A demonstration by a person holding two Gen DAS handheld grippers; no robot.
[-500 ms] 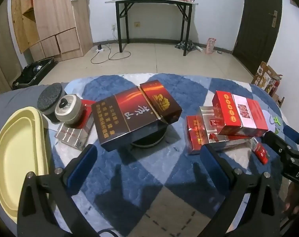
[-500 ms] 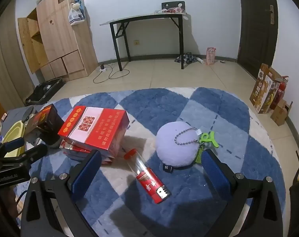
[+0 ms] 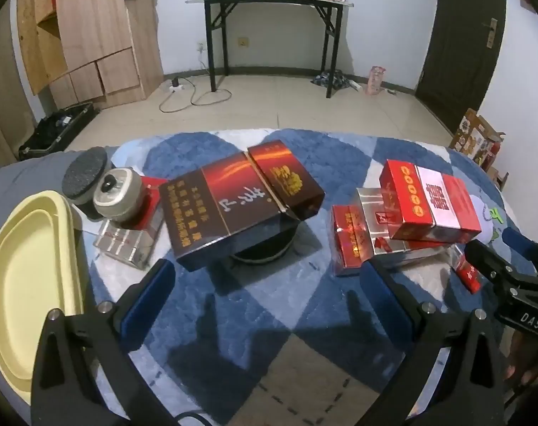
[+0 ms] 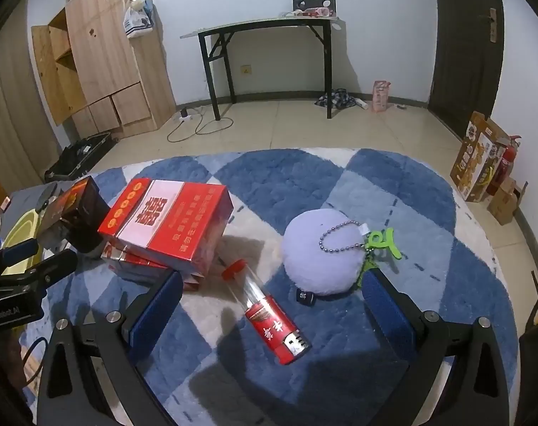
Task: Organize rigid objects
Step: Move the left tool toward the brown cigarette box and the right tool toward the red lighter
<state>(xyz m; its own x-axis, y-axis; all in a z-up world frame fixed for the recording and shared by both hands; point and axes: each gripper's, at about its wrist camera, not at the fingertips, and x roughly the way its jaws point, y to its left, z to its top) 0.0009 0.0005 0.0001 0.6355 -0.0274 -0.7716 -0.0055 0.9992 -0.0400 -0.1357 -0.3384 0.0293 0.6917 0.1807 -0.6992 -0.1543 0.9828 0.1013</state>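
Nothing has shifted since the earlier frame; both grippers hold position. Dark brown rectangular carton (image 3: 240,209) rests tilted atop a black round object, mid-rug. Red-and-white carton (image 4: 169,220) sits stacked on smaller red packs. Clear tube with red label (image 4: 269,312) lies between the wide-open right gripper (image 4: 269,309) jaws, untouched. Left gripper (image 3: 265,294) is wide open, empty. Pale yellow plastic tray (image 3: 23,284) lies at the left.

Both wrist views angle down, sharing the red carton (image 3: 433,203).

blk folding table (image 4: 265,25), wood cabinet (image 4: 105,53), dark door (image 4: 464,35)
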